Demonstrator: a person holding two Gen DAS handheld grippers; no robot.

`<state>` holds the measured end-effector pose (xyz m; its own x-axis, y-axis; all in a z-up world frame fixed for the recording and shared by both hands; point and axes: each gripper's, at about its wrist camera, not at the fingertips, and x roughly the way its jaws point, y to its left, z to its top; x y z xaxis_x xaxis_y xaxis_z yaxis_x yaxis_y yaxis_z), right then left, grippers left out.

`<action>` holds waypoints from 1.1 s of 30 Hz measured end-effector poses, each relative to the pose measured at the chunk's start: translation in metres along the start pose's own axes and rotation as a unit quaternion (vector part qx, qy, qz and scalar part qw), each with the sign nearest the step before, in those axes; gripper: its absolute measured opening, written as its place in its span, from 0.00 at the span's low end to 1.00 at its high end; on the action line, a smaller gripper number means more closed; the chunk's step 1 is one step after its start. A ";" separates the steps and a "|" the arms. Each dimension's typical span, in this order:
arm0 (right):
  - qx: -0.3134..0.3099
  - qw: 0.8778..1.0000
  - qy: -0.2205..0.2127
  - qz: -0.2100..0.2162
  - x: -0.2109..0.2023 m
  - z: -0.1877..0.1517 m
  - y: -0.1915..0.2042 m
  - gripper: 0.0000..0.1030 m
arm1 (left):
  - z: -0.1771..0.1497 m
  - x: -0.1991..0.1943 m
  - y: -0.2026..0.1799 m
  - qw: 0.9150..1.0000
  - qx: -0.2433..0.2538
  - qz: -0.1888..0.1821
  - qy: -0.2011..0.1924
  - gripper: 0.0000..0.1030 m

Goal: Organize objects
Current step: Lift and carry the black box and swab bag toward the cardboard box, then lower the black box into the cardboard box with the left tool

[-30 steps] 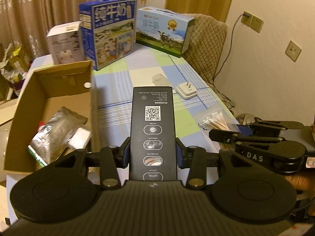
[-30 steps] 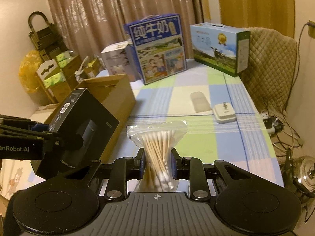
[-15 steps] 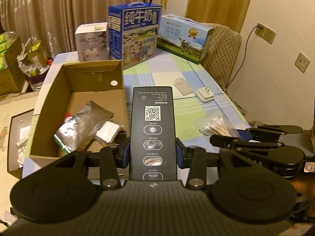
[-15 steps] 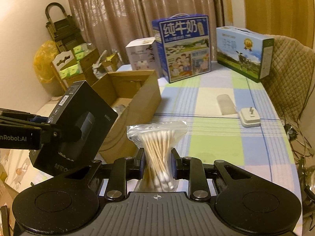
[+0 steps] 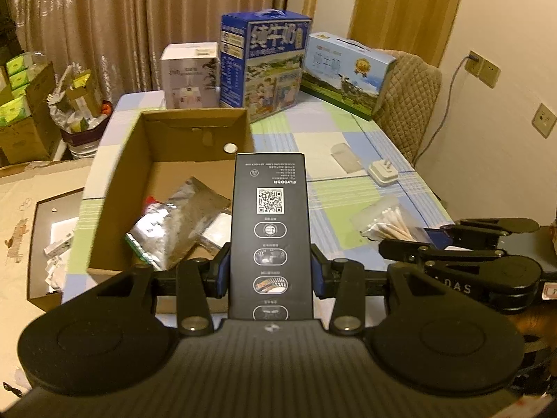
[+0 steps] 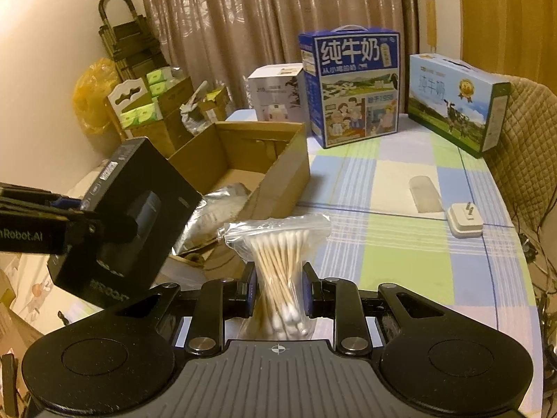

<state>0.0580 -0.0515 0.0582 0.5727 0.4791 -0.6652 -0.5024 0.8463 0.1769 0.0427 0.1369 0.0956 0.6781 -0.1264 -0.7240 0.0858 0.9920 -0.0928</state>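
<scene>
Left gripper [image 5: 269, 273]: jaws clamped on the two long sides of a black box [image 5: 269, 230], which stands upright between the blue pads, its printed face with a QR code toward the camera. In the right wrist view the same box [image 6: 132, 223] hangs tilted in the air at the left edge, near the open cardboard box.

Right gripper [image 6: 278, 291]: jaws closed on a clear zip bag of cotton swabs [image 6: 278, 264] — pads press in on the bag's lower half, sealed strip on top, white tips bunched at the bottom. From the left wrist view the bag [image 5: 386, 221] sticks out of the right gripper [image 5: 403, 240] over the tablecloth's near right part.

Just beyond the left gripper sits an open cardboard box [image 5: 115, 191] on the left part of the checked tablecloth [image 5: 334, 216]. Inside it: a crinkled silver foil pouch [image 5: 181, 219] lying flat, a small white packet [image 5: 217, 228] beside it (partly hidden by the black box).

Mid-table, right of the cardboard box: a white plug adapter [image 6: 464, 221] with prongs up, and just behind it a flat translucent cover [image 6: 424, 195] — the two lie close, apart from each other.

Far edge of the table: a white carton [image 6: 275, 95], a tall blue milk carton [image 6: 351, 85] and a lower light-blue milk carton [image 6: 456, 101], in a row before the curtains.
</scene>
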 end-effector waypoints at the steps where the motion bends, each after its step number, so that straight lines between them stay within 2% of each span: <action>1: -0.002 1.000 0.000 0.001 0.002 0.001 0.002 0.22 | 0.001 -0.002 0.004 1.000 0.000 0.003 -0.002 0.37; 16: -0.037 0.999 -0.001 0.030 0.032 0.025 0.049 0.22 | 0.024 -0.018 0.061 0.999 -0.002 0.038 -0.017 0.37; 33: -0.038 0.999 0.000 0.038 0.074 0.053 0.063 0.22 | 0.050 0.010 0.095 0.999 0.004 0.048 -0.005 0.37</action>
<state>0.1029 0.0495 0.0586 0.5303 0.5414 -0.6525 -0.5919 0.7874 0.1723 0.0939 0.2297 0.1140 0.6908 -0.0312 -0.7224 0.0257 0.9995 -0.0186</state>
